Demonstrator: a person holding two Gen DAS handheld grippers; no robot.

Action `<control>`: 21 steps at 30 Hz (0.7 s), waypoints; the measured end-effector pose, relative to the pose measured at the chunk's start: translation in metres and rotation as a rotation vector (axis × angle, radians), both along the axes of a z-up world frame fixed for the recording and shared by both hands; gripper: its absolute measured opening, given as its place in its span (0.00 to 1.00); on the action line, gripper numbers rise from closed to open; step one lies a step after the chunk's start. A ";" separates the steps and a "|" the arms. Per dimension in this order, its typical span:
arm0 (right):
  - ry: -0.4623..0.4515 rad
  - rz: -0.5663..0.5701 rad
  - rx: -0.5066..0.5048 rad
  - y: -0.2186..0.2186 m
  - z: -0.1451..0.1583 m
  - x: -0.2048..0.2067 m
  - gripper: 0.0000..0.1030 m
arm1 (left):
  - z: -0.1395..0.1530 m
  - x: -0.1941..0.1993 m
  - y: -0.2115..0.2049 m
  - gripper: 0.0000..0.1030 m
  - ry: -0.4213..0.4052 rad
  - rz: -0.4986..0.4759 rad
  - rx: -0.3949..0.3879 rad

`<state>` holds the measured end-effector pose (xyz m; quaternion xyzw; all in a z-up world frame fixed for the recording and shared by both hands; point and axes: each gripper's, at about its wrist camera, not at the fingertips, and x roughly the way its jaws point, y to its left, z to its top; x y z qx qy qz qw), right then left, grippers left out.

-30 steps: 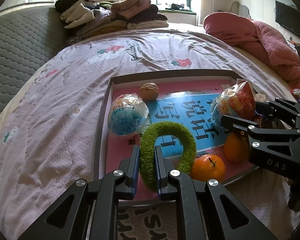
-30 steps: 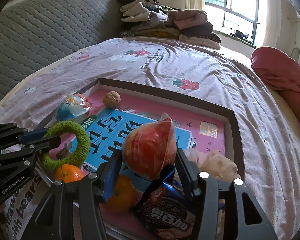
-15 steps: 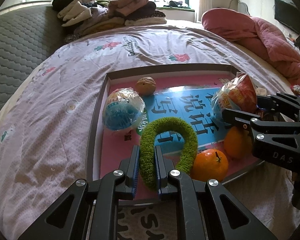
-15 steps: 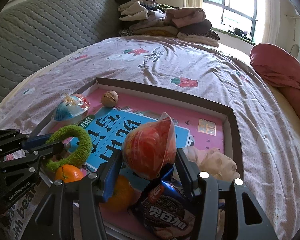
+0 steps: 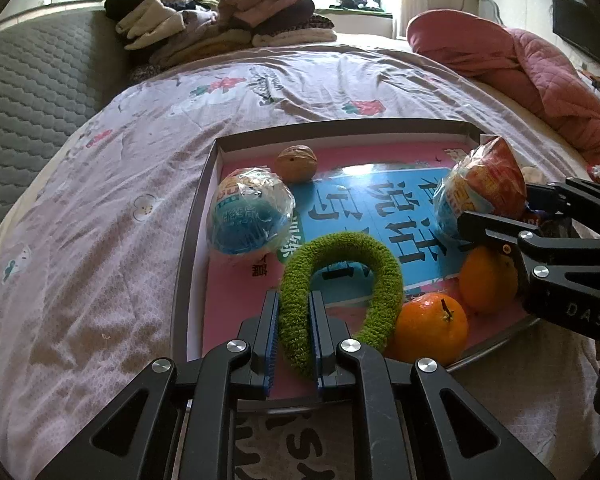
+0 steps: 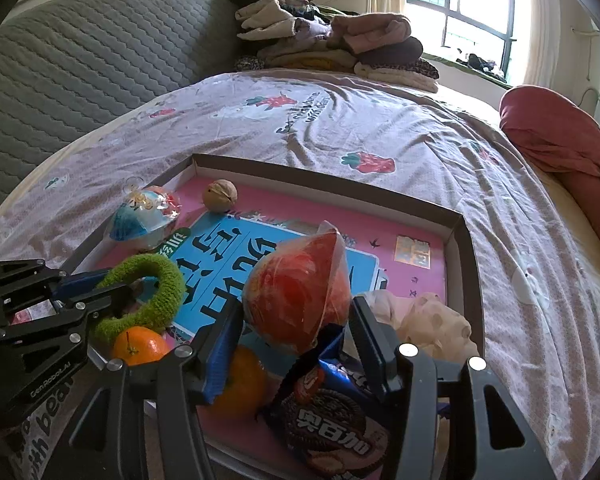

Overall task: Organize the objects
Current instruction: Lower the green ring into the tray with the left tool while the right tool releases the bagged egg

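Note:
A shallow box tray (image 5: 196,196) (image 6: 324,184) with a pink and blue printed floor lies on the bed. My left gripper (image 5: 294,332) is shut on a fuzzy green ring (image 5: 344,272) (image 6: 156,296) at the tray's near edge. My right gripper (image 6: 296,320) is shut on a red wrapped ball (image 6: 296,296) (image 5: 484,188) and holds it above the tray's right side. In the tray lie a blue wrapped ball (image 5: 250,216) (image 6: 144,216), a walnut (image 5: 297,163) (image 6: 220,196) and two oranges (image 5: 432,328) (image 6: 140,346).
A cookie packet (image 6: 332,416) and a beige plush toy (image 6: 432,324) lie under the right gripper. Folded clothes (image 5: 220,24) are piled at the bed's far end, and a pink quilt (image 5: 520,64) lies at the right. A grey padded headboard (image 6: 80,60) stands at the left.
Both grippers keep their holds. The view has drawn slightly back and left from the tray; the green ring and red ball have barely shifted.

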<state>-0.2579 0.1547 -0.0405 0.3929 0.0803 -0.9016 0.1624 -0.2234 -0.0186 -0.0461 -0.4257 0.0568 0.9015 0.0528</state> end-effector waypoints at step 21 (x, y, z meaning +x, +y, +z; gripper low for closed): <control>-0.024 -0.003 -0.008 0.006 0.004 0.003 0.56 | 0.002 -0.001 -0.002 0.42 -0.040 0.011 0.021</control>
